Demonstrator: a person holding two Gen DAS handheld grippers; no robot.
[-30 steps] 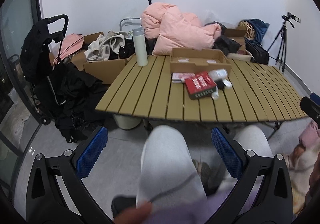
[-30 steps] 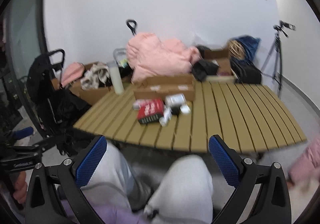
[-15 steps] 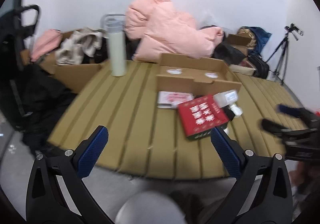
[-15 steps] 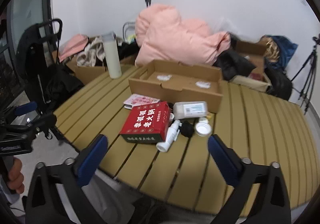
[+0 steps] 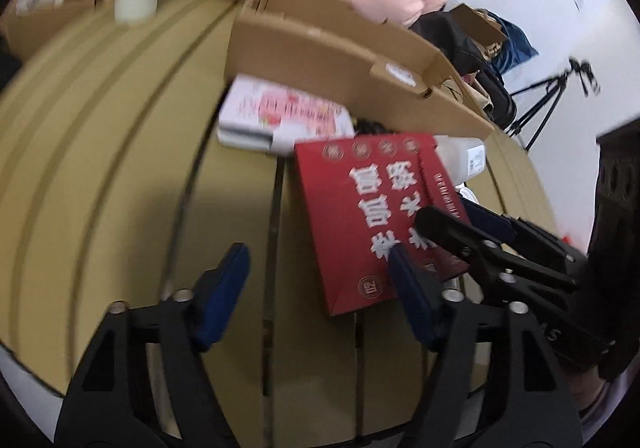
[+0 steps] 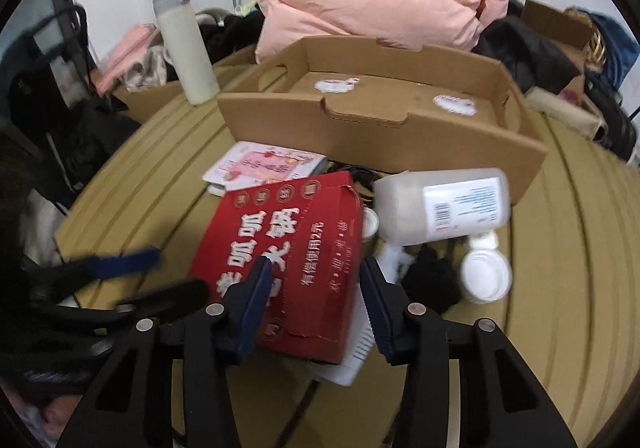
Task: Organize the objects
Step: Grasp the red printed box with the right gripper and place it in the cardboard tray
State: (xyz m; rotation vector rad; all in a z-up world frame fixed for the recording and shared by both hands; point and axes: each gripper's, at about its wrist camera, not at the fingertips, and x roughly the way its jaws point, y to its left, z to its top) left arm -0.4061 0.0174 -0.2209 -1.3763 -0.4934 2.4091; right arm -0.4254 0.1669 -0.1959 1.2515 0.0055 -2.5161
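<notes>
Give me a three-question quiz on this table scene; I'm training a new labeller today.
1. True or false: the cardboard tray holds the red box.
2. Which lies on its side by the red box: A) white plastic bottle, B) tall flask?
3. What is between the right gripper fingers as its jaws close?

Key: 1. False, it lies on the table. 2. A. 3. The red box's near end.
</notes>
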